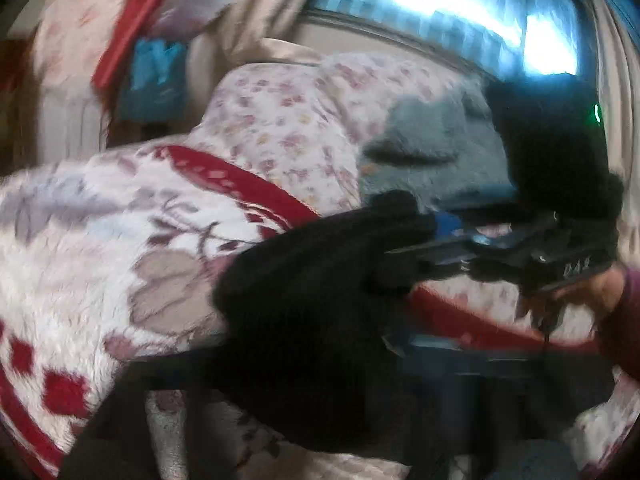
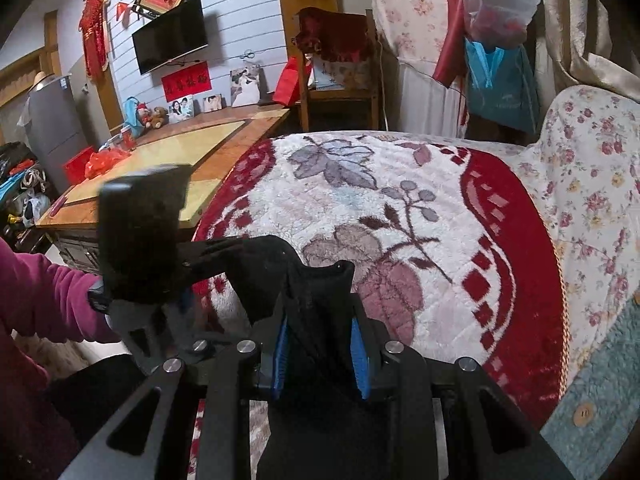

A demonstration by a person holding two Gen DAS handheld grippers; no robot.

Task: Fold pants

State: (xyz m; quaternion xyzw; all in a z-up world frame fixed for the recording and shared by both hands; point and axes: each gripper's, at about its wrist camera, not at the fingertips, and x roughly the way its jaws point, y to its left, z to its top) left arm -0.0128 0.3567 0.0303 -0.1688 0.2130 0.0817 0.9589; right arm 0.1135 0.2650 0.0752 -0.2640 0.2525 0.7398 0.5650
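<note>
1. At the far left, a magenta fleece sleeve [image 2: 40, 292] is seen, soft and matte. The hand it ends in is wrapped around the handle of the left gripper [image 2: 224, 250].
2. The left gripper is made of hard black plastic and is boxy and angular. Its thin fingers are drawn together on the upper edge of the pants [image 2: 264, 256], which is pinched at their tips and held clear of the bed.
3. Behind it, a table [image 2: 160, 160] of polished wood with a flat, glossy yellow top is visible.
4. The pants are of black, limp, slightly fuzzy cloth. A taut band is stretched from the left gripper's tips to the right gripper [image 2: 318, 344]. In the blurred left wrist view, the pants [image 1: 304, 304] fill the near centre as a dark mass, and the left gripper's own fingers are hidden behind them.
5. The right gripper's fingers are lined with ribbed blue pads [image 2: 280, 352] and clamped on a bunched fold of the pants. The fold rises between the pads to a short peak above them. From the left wrist view, the same right gripper [image 1: 440, 236] is seen side-on, with black cloth at its tips.
6. Beneath everything, a thick plush blanket [image 2: 400, 216] is spread. It is white with grey and mauve leaves and is bordered by a curved red band.
7. Further right, a thin quilted cover [image 2: 592, 184] with a small floral print is laid.
8. At the near right, a nubbly teal fleece [image 2: 600, 380] is found.
</note>
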